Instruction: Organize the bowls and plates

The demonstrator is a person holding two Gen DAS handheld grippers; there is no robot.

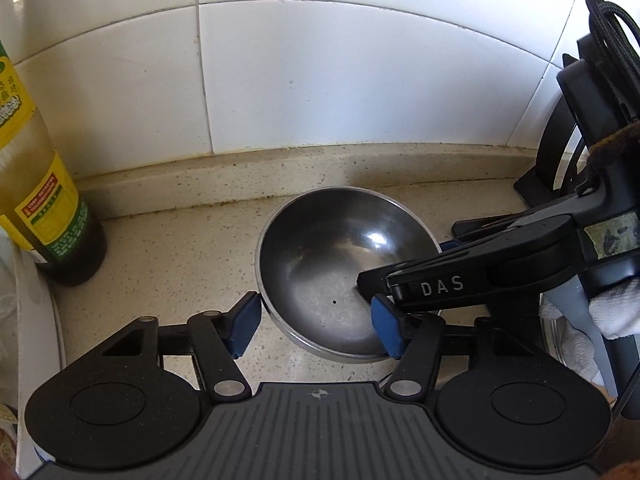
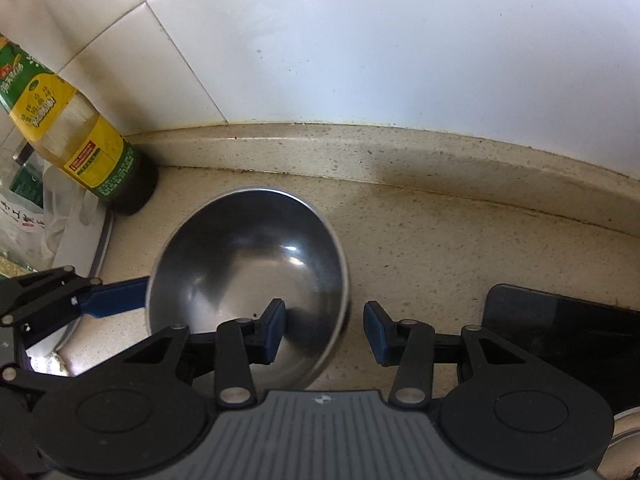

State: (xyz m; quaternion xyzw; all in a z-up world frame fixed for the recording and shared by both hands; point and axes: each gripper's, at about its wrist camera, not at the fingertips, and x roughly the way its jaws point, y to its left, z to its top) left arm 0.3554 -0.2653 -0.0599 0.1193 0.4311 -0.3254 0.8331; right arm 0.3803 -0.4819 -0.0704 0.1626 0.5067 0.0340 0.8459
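Observation:
A stainless steel bowl sits upright on the speckled counter near the tiled wall; it also shows in the right wrist view. My left gripper is open, its jaws straddling the bowl's near-left rim, one pad outside and one inside. My right gripper is open, straddling the bowl's right rim, left pad inside the bowl and right pad outside. The right gripper's finger reaches into the bowl from the right in the left wrist view. The left gripper's blue pad touches the bowl's left side.
An oil bottle with a yellow-green label stands at the left by the wall, also in the right wrist view. A black dish rack stands at the right. A white plate rim and plastic bags lie at the left.

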